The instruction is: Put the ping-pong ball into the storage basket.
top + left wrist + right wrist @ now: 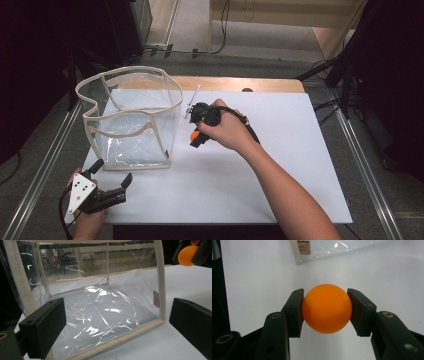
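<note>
In the right gripper view, the right gripper (326, 310) had its two black jaws pressed against opposite sides of an orange ball (326, 308), which sat in the middle of the frame, held clear of the white surface (257, 270) behind it. The corner of a clear bag (329, 247) with a cream trim crossed the top of that frame. In the high view the same right gripper (195, 137) sat just left of centre, wrapped by the person's right hand (227, 131), with the ball (194, 135) showing as a small orange spot at the jaws, just beside the lower right corner of the bag (132, 120) and apart from it. The bag stood upright in the upper left part of the frame, its open rim wavy and its see-through walls edged with cream tape. In the left gripper view, the left gripper (117, 325) had its jaws spread wide at the lower left and lower right of the frame with nothing between them, pointing at the near wall of the bag (100, 307), which they did not touch; the ball (187, 255) appeared at the upper right corner. In the high view the left gripper (112, 177) lay low at the bottom left, held by the left hand (90, 220), near the bag's lower edge. The white surface (280, 165) covered most of a wooden top.
</note>
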